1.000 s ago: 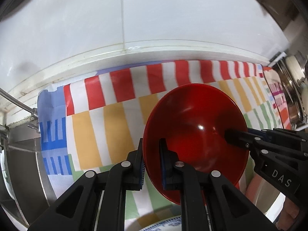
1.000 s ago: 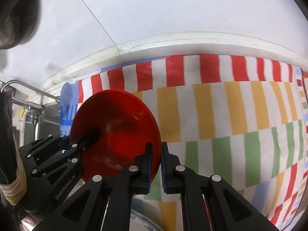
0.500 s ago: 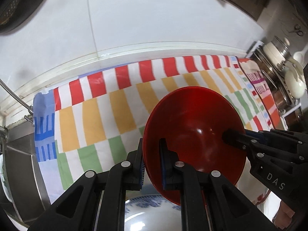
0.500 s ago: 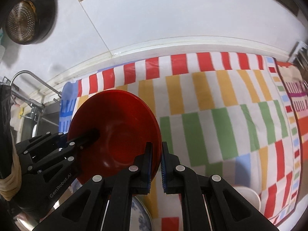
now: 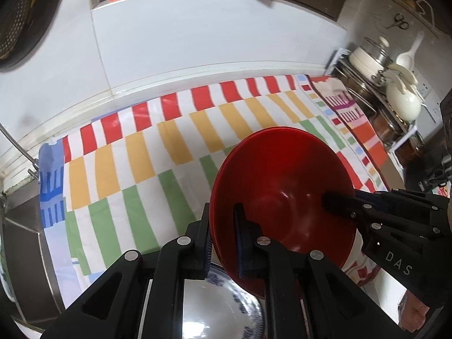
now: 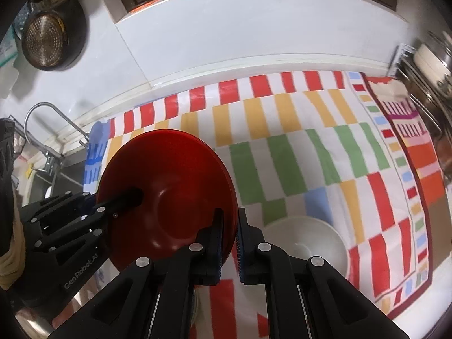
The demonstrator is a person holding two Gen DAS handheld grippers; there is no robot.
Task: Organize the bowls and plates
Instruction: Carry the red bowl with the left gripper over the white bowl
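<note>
A red bowl (image 5: 282, 192) is held in the air between both grippers, above a striped cloth (image 5: 147, 158). My left gripper (image 5: 223, 240) is shut on its left rim. My right gripper (image 6: 229, 240) is shut on its right rim; the bowl also shows in the right wrist view (image 6: 175, 192). Each gripper appears in the other's view, clamped on the opposite rim. A blue-and-white patterned plate (image 5: 226, 305) lies directly below the bowl. A white bowl (image 6: 308, 243) sits on the cloth to the right.
A sink (image 6: 48, 180) with a faucet (image 6: 42, 113) lies at the left. A rack with pots and white ladles (image 5: 395, 90) stands at the right. A strainer (image 6: 45, 36) hangs on the white tiled wall behind the counter.
Both grippers have lifted the red bowl higher and back from the wall. More of the cloth, the patterned plate and the white bowl have come into view.
</note>
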